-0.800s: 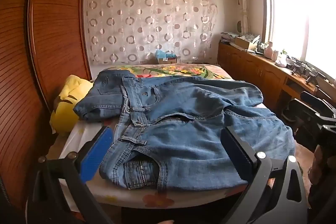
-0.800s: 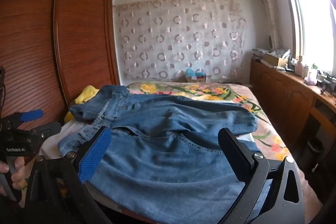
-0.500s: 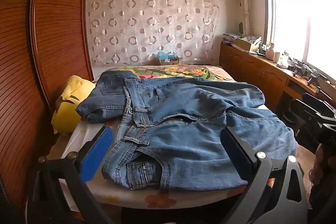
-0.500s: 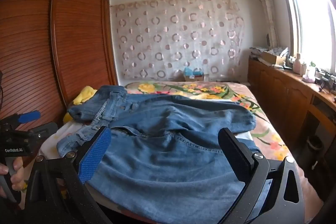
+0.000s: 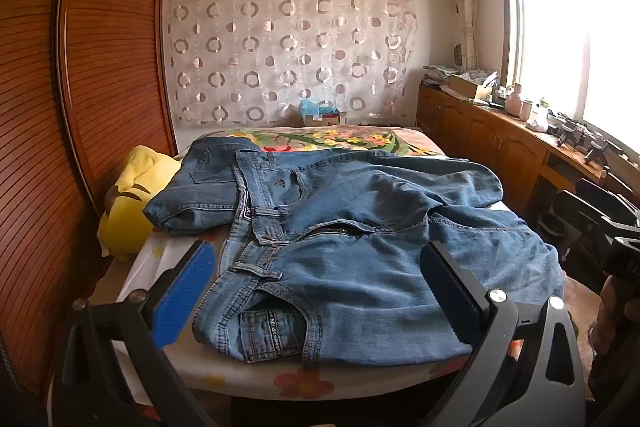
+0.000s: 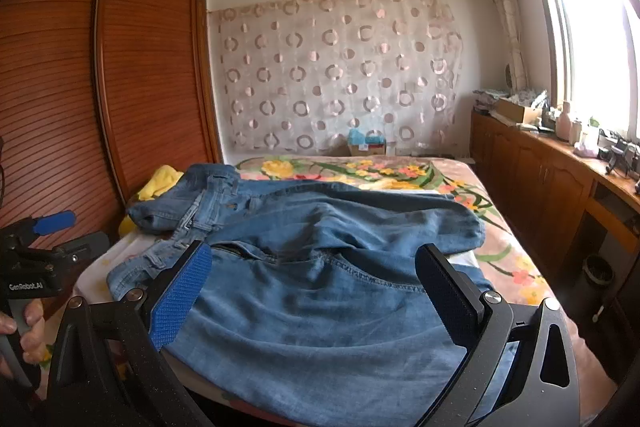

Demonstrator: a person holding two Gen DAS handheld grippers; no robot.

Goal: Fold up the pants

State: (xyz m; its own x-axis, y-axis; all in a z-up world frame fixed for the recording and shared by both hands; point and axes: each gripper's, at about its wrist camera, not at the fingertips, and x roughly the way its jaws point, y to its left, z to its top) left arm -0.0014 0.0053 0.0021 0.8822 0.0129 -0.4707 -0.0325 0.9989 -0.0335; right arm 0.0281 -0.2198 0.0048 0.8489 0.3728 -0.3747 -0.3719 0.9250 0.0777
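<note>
Blue pads sit on the left claw [image 5: 316, 291], which is wide open and holds nothing. The right claw [image 6: 312, 287] is wide open too, with nothing in it. Both hang just in front of the bed [image 5: 304, 383]. Past them, the blue jeans [image 5: 360, 259] lie spread out flat on the bed, with the waist at the left and the legs going to the right. A yellow soft toy [image 5: 128, 211] sits beside the jeans by the wooden wardrobe [image 5: 100, 67]. Far back hangs a curtain [image 5: 288, 47] with rings on it.
</note>
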